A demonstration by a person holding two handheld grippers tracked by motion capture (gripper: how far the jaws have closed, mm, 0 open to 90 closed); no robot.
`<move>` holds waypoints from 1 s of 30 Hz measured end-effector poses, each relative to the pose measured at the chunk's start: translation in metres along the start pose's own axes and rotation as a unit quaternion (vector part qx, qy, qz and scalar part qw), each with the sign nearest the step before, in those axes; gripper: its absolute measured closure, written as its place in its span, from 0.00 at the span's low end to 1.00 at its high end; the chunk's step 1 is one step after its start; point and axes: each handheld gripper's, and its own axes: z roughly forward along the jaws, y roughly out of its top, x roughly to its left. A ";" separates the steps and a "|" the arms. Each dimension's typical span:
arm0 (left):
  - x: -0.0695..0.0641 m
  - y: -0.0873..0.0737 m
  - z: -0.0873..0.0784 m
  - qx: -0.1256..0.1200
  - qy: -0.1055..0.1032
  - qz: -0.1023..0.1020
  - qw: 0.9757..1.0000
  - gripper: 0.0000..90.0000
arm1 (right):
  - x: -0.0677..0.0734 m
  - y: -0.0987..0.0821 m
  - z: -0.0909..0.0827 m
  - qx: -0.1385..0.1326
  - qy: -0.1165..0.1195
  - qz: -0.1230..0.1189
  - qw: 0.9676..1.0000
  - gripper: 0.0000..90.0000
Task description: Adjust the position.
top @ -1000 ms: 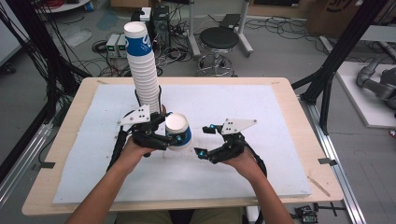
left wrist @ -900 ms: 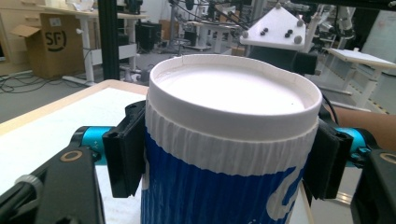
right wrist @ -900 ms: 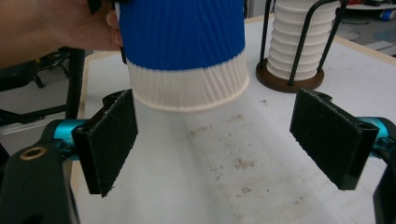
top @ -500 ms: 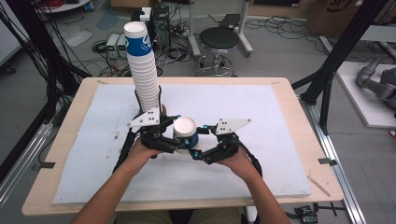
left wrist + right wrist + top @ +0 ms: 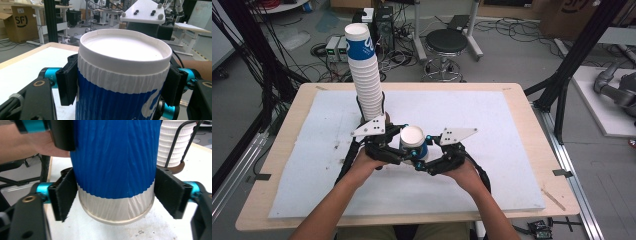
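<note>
A blue paper cup (image 5: 413,142) with a white rim is held upright a little above the white mat. My left gripper (image 5: 406,150) is shut on it just under the rim; in the left gripper view its pads (image 5: 67,80) press both sides of the cup (image 5: 120,87), and its jaws have just closed a little further. My right gripper (image 5: 423,161) comes from the other side. Its jaws have just been closing, and its pads (image 5: 65,195) now touch the cup's (image 5: 115,165) white lower band on both sides.
A tall stack of the same cups (image 5: 364,75) stands in a black wire holder just behind the left hand, with the stack's base (image 5: 172,147) near the held cup. The white mat (image 5: 497,125) covers the wooden table. Stools and cables lie beyond.
The right gripper moved left to the cup and its jaws closed around the cup's base. The left gripper shifted the cup slightly right and set it more upright.
</note>
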 end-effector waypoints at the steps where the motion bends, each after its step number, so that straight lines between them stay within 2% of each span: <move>1: 0.000 0.000 0.000 0.000 0.000 0.000 1.000 0.31 | 0.000 0.000 0.000 0.000 0.000 0.000 1.000 0.27; 4: 0.000 -0.001 0.001 0.007 -0.002 -0.003 1.000 0.31 | 0.001 0.001 0.000 0.015 0.002 -0.009 1.000 0.33; 6: -0.001 -0.002 0.003 0.023 0.005 -0.002 1.000 0.29 | 0.001 0.000 0.000 0.024 0.005 -0.015 1.000 0.34; 7: -0.001 -0.002 0.003 0.023 0.005 -0.002 1.000 0.24 | 0.001 0.000 0.000 0.024 0.005 -0.015 1.000 0.34; 8: -0.002 -0.003 0.004 0.030 0.014 -0.016 0.999 0.17 | 0.000 -0.001 0.000 0.034 0.005 -0.016 0.999 0.35; 9: -0.001 -0.003 0.003 0.034 0.011 -0.021 0.999 0.15 | -0.001 -0.001 0.000 0.039 0.004 -0.018 0.999 0.35; 17: -0.001 -0.002 -0.005 0.047 0.006 -0.014 0.999 0.15 | -0.004 -0.003 -0.003 0.063 0.003 -0.022 0.998 0.35; 20: 0.000 0.002 -0.011 0.069 0.003 -0.007 0.998 0.15 | -0.005 -0.001 -0.007 0.098 0.002 -0.038 0.994 0.35; 21: 0.000 0.002 -0.011 0.069 0.003 -0.007 0.998 0.15 | -0.005 -0.001 -0.007 0.098 0.002 -0.038 0.994 0.35; 22: 0.000 0.003 -0.013 0.075 0.004 -0.004 0.997 0.15 | -0.006 0.001 -0.008 0.123 0.000 -0.055 0.991 0.35; 23: 0.001 0.005 -0.013 0.081 0.004 -0.003 0.997 0.15 | -0.006 0.003 -0.008 0.134 0.000 -0.063 0.989 0.35; 27: 0.001 0.010 -0.016 0.101 0.003 0.001 0.995 0.15 | -0.008 0.009 -0.009 0.166 0.007 -0.081 0.983 0.35; 28: 0.002 0.010 -0.015 0.106 0.002 0.000 0.994 0.15 | -0.008 0.010 -0.009 0.177 0.007 -0.088 0.980 0.35; 29: 0.002 0.010 -0.015 0.106 0.002 0.000 0.994 0.15 | -0.008 0.010 -0.009 0.177 0.007 -0.088 0.980 0.35; 30: 0.002 0.011 -0.015 0.114 0.000 -0.001 0.994 0.15 | -0.008 0.012 -0.008 0.191 0.003 -0.097 0.977 0.35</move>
